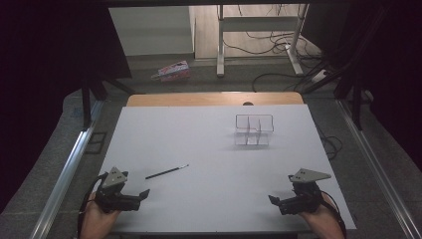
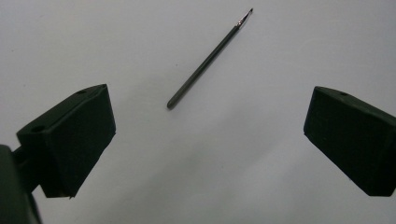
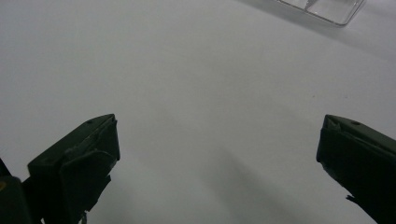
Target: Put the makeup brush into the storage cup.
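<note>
Since the pen [image 1: 167, 172] lies flat on the tabletop [image 1: 209, 149] just ahead of your left gripper [image 1: 145, 193], expect it light, stiff and prone to roll; pinch mid-shaft. Both grippers' fingers [image 2: 70, 140] stand wide apart, holding nothing.

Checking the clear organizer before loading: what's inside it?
Through the organizer's clear walls, only its dividers and the white table beneath show. The compartments look empty; anything tiny is too small to tell.
</note>
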Motion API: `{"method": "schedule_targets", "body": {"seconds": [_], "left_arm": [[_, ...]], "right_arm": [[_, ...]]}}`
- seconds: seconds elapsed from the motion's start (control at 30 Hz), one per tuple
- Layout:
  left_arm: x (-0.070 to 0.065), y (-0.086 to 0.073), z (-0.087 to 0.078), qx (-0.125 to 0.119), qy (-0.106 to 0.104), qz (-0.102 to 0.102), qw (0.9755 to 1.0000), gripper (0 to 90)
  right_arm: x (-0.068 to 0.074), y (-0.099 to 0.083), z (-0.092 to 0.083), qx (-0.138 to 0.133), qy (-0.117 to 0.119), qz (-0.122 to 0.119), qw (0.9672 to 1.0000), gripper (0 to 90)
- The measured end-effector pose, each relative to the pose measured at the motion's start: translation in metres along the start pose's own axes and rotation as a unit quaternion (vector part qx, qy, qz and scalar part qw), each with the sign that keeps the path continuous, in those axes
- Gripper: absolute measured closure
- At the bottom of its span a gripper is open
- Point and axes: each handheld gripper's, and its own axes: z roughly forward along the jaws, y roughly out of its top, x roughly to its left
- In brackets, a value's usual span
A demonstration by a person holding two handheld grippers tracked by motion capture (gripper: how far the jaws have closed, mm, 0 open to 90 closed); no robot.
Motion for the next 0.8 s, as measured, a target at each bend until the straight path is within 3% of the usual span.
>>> {"method": "schedule_targets", "body": {"seconds": [0.13,0.53,0.8], "left_arm": [[0.0000,0.0003,-0.0007,-0.004,-0.002,0.004,1.0000,2.3],[-0.0011,0.0065,0.0017,0.014,0.010,0.019,0.9997,1.9],[0.0022,0.0099,0.0033,0.022,0.013,0.016,0.9995,1.9]], "right_arm": [[0.0002,0.0001,0.0005,0.000,0.003,-0.001,1.0000,0.0],[-0.0013,0.0005,-0.0004,0.012,-0.010,-0.009,0.9998,0.0],[-0.0009,0.0008,-0.0012,0.014,-0.017,-0.017,0.9996,0.3]]}}
